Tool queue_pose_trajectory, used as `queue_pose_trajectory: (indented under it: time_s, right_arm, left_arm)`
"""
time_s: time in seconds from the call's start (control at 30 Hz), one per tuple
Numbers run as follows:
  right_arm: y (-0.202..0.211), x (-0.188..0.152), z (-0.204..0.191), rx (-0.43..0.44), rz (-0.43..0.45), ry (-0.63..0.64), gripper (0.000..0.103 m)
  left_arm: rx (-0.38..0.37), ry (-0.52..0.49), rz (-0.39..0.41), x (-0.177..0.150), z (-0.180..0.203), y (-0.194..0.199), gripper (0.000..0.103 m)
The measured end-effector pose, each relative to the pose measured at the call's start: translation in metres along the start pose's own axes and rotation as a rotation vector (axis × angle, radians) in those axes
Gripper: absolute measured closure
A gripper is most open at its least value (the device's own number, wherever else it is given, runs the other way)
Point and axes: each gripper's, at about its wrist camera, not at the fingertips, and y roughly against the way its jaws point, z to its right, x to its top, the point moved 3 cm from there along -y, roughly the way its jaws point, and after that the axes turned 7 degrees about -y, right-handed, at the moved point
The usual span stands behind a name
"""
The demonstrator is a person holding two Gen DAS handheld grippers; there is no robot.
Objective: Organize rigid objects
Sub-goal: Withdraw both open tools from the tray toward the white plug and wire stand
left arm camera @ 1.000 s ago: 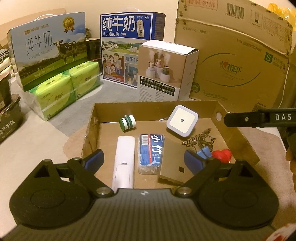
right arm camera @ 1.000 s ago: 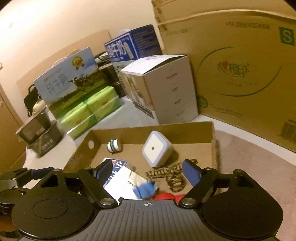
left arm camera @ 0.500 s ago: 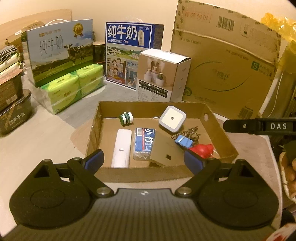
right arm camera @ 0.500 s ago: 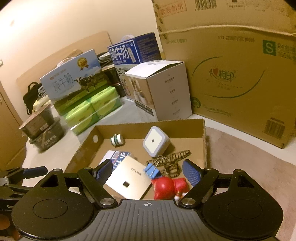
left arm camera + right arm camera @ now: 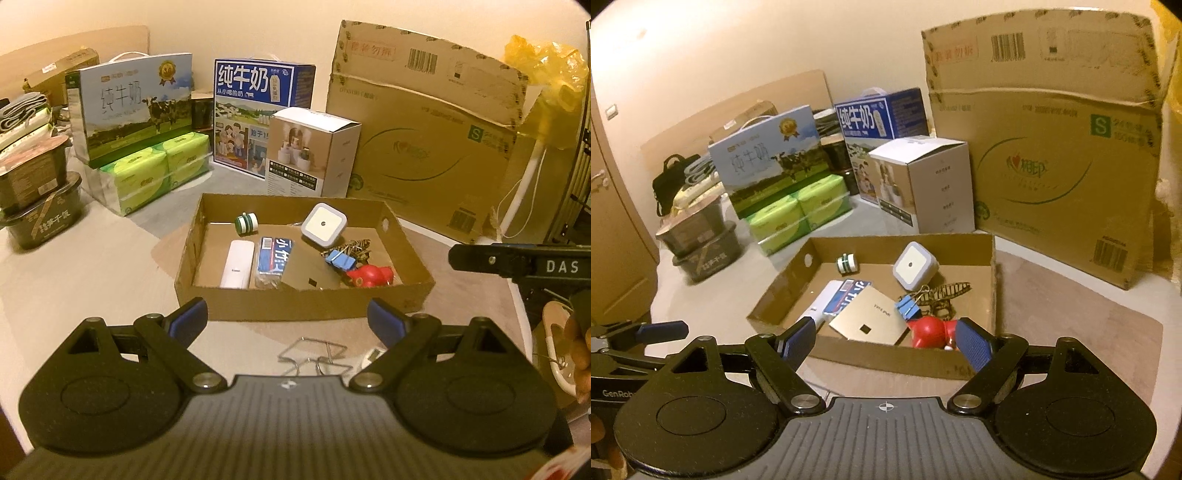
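A shallow cardboard tray [image 5: 295, 304] [image 5: 871, 356] holds a white night light [image 5: 324, 225] [image 5: 915, 266], a green-and-white spool [image 5: 246, 223], a white stick device [image 5: 237, 264], a blue packet [image 5: 272, 258], a gold card [image 5: 870, 315], a blue binder clip [image 5: 340, 259] and a red toy [image 5: 369, 275] [image 5: 929, 332]. My left gripper [image 5: 288, 319] is open and empty in front of the tray. My right gripper [image 5: 884, 341] is open and empty at the tray's near wall. A wire clip [image 5: 314, 354] and a small white object [image 5: 371, 357] lie on the table by the left gripper.
Milk cartons [image 5: 258, 114], green tissue packs [image 5: 155, 173], a white product box [image 5: 314, 151] and a large cardboard box [image 5: 424, 147] stand behind the tray. Dark food tubs [image 5: 37, 195] sit at the far left. The right gripper's finger [image 5: 517, 258] shows at the right edge.
Both grippers have pulled back and up from the tray, so the whole tray now shows. The wire clip on the table has come into the left view.
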Motion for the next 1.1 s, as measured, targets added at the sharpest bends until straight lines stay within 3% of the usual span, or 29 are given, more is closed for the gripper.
queue_pose_trajectory:
  time_s: [0.37,0.73,1.1]
  right_arm:
    - [0.041,-0.035,0.011,-0.037,0.021,0.001,0.018]
    - [0.042,-0.087,0.022,-0.06,-0.039,0.021,0.018]
    - [0.035,-0.105,0.024,-0.056,-0.057,0.071,0.017]
  left_arm:
    - [-0.002,0.011,-0.003,-0.033,0.008,0.03,0.011]
    - [0.026,0.018,-0.044,-0.069,0.006,0.031,0.011]
    - [0.029,-0.025,-0.036,-0.083,0.01,0.022,0.011]
